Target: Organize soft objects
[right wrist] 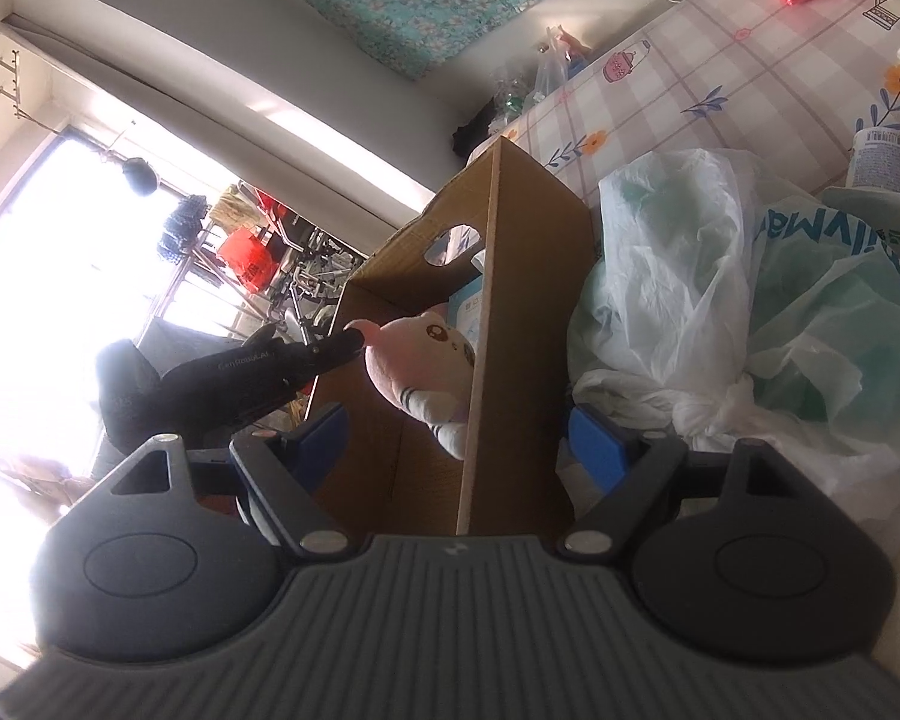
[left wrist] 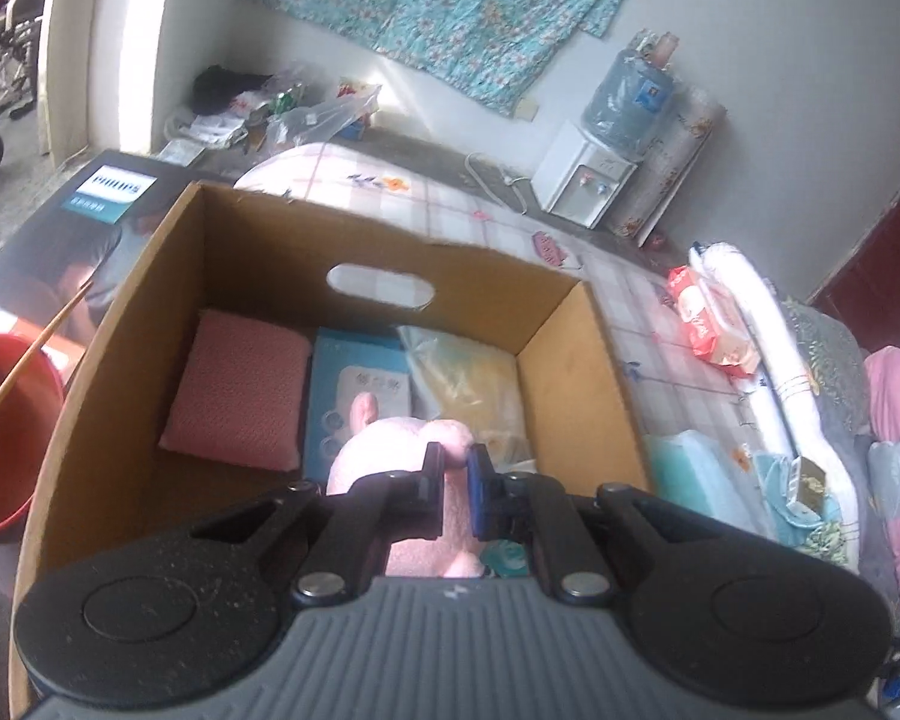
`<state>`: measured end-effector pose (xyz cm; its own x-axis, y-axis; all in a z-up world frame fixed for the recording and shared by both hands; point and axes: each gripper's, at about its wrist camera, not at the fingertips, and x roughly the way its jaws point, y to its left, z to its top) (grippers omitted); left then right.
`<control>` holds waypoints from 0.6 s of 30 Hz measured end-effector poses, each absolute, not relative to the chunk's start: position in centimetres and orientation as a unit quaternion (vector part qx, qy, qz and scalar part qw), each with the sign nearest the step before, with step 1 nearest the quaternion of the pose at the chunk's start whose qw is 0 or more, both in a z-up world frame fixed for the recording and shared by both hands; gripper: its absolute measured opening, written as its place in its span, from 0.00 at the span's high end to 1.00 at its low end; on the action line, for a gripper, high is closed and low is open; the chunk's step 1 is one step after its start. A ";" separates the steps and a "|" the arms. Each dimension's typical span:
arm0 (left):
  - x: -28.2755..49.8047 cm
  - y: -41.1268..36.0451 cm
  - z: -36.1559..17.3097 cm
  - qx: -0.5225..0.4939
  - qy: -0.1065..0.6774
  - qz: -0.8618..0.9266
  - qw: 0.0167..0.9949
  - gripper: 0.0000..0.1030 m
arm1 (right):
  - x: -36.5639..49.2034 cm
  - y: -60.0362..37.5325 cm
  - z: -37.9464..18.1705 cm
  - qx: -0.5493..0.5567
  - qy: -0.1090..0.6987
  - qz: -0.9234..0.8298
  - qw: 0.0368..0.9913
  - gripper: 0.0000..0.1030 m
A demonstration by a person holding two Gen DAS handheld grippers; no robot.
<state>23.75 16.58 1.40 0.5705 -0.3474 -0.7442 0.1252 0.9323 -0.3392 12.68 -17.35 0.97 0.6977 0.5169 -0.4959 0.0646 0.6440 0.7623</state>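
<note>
Over the cardboard box (left wrist: 576, 378), the left tool (left wrist: 455, 468) pinches the pink plush toy (left wrist: 390, 450) at twelve o'clock; the right tool (right wrist: 456, 432) gapes wide astride the box wall.

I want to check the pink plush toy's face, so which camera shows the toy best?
The right wrist view: the pink plush toy shows its face and striped limb, with the left gripper shut on its ear inside the cardboard box. The left wrist view shows only its pink back behind the fingers.
</note>
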 end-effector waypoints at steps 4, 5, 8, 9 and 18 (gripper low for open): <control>23.0 18.5 0.2 -0.120 0.462 -0.107 0.872 0.94 | 12.6 -17.3 1.1 0.397 0.364 0.138 0.831 0.21; 22.8 18.9 0.2 -0.119 0.464 -0.105 0.872 0.94 | 12.5 -17.3 1.1 0.396 0.364 0.138 0.832 0.21; 21.9 19.4 0.3 -0.091 0.472 -0.092 0.872 0.94 | 12.4 -17.3 1.4 0.392 0.361 0.141 0.834 0.21; 21.5 19.5 0.3 -0.078 0.479 -0.086 0.870 0.94 | 12.4 -17.2 1.5 0.392 0.360 0.141 0.835 0.21; 18.9 20.0 0.4 -0.038 0.493 -0.080 0.866 0.72 | 12.8 -16.5 1.3 0.387 0.368 0.153 0.832 0.21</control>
<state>18.93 19.96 0.41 0.5012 -0.1759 -0.8473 0.1014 0.9843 -0.1444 12.80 -16.51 1.33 0.6829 0.5385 -0.4937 0.0302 0.6544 0.7556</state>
